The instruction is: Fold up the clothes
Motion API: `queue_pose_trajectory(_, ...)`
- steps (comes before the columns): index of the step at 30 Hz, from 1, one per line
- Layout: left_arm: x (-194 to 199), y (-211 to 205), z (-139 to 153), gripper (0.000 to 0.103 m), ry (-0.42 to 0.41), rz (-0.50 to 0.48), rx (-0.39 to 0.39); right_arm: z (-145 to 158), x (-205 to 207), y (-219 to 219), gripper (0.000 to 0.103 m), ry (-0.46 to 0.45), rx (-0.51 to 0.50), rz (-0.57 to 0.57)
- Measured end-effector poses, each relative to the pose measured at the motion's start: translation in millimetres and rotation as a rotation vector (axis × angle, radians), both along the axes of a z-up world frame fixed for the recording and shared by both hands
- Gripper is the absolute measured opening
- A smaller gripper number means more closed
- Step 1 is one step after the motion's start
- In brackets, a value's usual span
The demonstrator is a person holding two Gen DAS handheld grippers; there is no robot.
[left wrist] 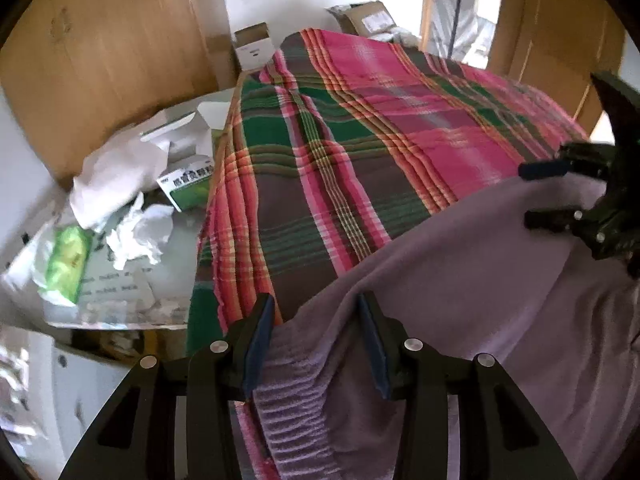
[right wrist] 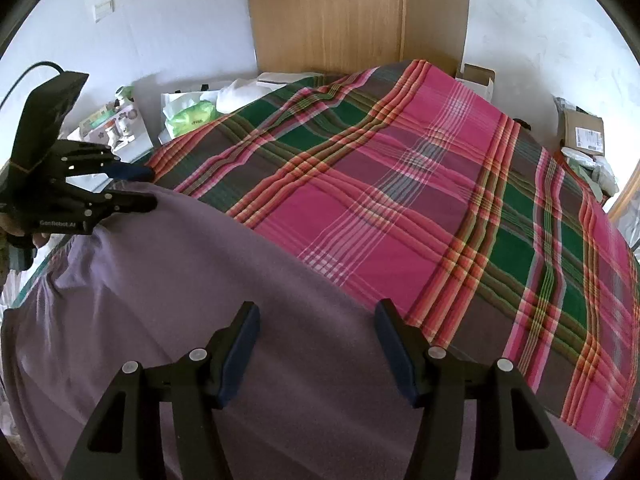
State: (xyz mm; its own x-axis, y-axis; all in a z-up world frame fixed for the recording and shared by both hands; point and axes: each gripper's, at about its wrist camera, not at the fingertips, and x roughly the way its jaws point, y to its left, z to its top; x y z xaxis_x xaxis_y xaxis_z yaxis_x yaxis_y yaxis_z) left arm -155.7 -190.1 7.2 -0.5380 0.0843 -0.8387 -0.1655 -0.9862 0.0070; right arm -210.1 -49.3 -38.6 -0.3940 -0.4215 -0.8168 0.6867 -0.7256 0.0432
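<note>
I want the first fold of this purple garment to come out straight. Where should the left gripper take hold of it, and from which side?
Grip the ribbed hem of the purple garment, at the corner near the bed's edge. Come in from the near side, along the plaid sheet. The left gripper is open with that band bunched up between its fingers, so there is a ridge to pinch.

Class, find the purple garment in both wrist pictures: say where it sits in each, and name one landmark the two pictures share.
Left wrist view: the purple garment fills the lower right, its ribbed hem between the open left tongs.
Right wrist view: the purple garment fills the lower left, under the open right tongs.
Shared landmark: the plaid bedcover.
</note>
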Motion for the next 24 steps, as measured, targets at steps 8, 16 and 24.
queue_pose_trajectory(8, 3, 0, 0, 0.043, 0.005, 0.014, 0.004, -1, 6, -5, 0.06, 0.034, 0.049, -0.007)
queue_pose_trajectory(16, 6, 15, 6, 0.005, 0.013, -0.045, -0.07, 2, 10, -5, 0.012, 0.04, 0.063, 0.003)
queue_pose_trajectory(24, 19, 16, 21, 0.005, 0.082, -0.026, -0.073, 17, 27, -3, 0.002, 0.101, 0.056, -0.034)
